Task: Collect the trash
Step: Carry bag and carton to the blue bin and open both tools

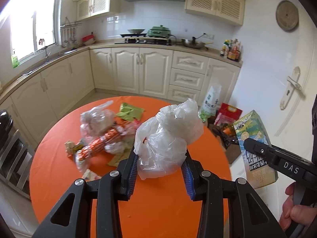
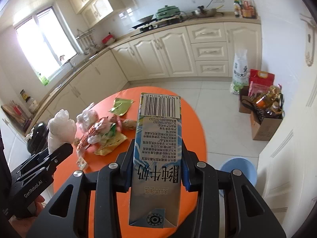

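My left gripper [image 1: 160, 159] is shut on a crumpled clear plastic bag [image 1: 168, 136] and holds it above the round orange table [image 1: 158, 198]. My right gripper [image 2: 157, 154] is shut on a blue milk carton [image 2: 157, 148], held above the table's right side. The carton also shows in the left wrist view [image 1: 255, 138], and the bag in the right wrist view [image 2: 61, 130]. A pile of wrappers and plastic bags [image 1: 103, 136] lies on the far half of the table, with a green packet [image 1: 129, 112] behind it.
A blue bin [image 2: 237, 170] stands on the floor right of the table. A cardboard box with oil bottles [image 2: 265, 117] and bags [image 2: 240, 73] stand by the right wall. A dark chair [image 1: 10, 148] is left of the table. Kitchen cabinets [image 1: 138, 69] run behind.
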Demonstrator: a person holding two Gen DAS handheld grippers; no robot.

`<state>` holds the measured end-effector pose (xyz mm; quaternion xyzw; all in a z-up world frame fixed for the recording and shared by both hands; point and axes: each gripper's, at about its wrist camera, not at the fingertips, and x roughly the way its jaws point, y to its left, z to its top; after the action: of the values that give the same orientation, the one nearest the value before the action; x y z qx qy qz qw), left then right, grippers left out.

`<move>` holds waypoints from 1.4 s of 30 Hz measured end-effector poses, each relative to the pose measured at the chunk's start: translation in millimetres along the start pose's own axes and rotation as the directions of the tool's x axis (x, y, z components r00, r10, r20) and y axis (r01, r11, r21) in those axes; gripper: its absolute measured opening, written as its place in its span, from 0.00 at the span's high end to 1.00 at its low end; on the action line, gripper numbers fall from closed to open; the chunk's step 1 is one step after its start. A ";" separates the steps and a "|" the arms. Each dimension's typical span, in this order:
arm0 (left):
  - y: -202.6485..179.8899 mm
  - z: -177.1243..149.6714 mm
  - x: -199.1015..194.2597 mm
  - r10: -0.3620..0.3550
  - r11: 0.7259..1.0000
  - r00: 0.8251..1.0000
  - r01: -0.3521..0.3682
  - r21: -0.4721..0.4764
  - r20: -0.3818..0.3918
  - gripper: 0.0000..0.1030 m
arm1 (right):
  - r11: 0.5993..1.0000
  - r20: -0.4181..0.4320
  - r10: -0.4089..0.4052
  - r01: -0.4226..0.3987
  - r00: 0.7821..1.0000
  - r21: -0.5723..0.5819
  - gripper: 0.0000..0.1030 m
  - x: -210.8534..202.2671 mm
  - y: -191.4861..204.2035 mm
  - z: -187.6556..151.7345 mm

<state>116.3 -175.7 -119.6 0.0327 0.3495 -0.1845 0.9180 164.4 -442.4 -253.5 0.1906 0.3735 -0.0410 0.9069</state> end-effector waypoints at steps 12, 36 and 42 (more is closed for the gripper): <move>-154.4 4.4 88.5 -0.255 0.948 0.943 0.287 0.136 -0.213 0.64 | 0.934 -0.054 -0.268 0.273 0.962 0.230 0.63 -12.2 -180.3 -7.1; -326.8 -29.7 431.1 -0.103 0.936 0.728 0.301 0.181 -0.678 0.53 | 0.864 -0.364 -0.199 0.338 0.910 0.373 0.61 148.0 -347.4 -68.4; -337.1 -34.0 454.6 -0.060 0.944 0.755 0.256 0.209 -0.653 0.19 | 0.855 -0.387 -0.195 0.350 0.901 0.384 0.53 165.0 -368.4 -76.6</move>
<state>285.6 -626.4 -419.1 0.1953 0.6114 -0.2883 0.7106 152.2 -742.8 -533.6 0.3409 0.5258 -0.2222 0.7470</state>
